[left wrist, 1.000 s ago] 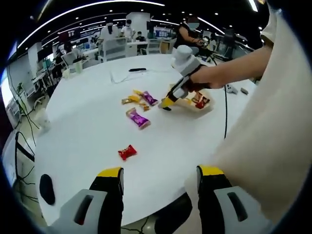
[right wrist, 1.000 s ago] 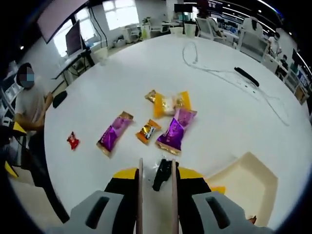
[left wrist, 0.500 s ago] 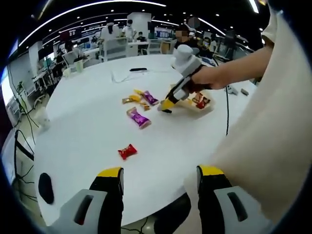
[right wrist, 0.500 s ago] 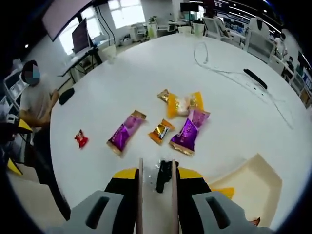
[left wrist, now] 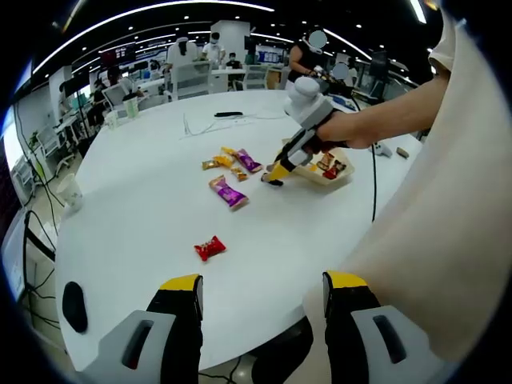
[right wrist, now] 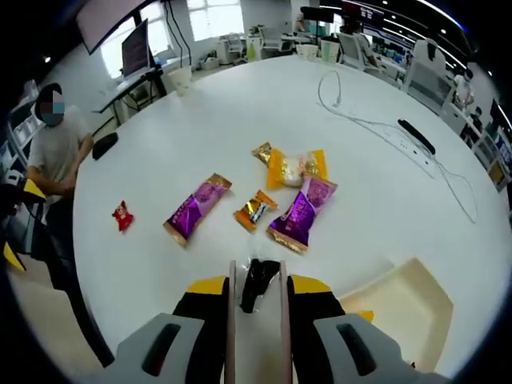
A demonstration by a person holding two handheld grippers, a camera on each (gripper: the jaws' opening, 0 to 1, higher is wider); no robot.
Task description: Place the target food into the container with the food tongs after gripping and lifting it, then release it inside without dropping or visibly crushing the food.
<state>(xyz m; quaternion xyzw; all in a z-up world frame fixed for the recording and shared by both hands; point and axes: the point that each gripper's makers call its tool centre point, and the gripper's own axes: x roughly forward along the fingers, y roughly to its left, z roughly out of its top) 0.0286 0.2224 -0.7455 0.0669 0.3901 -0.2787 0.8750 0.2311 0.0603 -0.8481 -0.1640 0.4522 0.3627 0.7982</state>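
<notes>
My right gripper [right wrist: 256,286] is shut on the food tongs [right wrist: 231,320], whose two metal blades run up between its yellow-tipped jaws. A small dark wrapped piece [right wrist: 256,276] sits pinched between the blades, just above the white table [right wrist: 160,136]. A cream container [right wrist: 408,308] lies to the lower right of it. In the left gripper view a hand holds the right gripper [left wrist: 276,171] beside the container [left wrist: 330,170], which has snacks in it. My left gripper [left wrist: 262,286] stands open over the table's near edge, holding nothing.
Loose snacks lie ahead of the tongs: two purple packets [right wrist: 196,210] [right wrist: 300,214], a small orange one [right wrist: 254,210], a yellow one [right wrist: 292,166] and a red candy [right wrist: 122,214]. A white cable [right wrist: 376,120] and a black remote [right wrist: 416,136] lie farther back. A person [right wrist: 56,152] sits at the left.
The right gripper view has shifted slightly with the hand, and the dark piece stays pinched in the tongs. The snacks lie where they were. My left gripper is still.
</notes>
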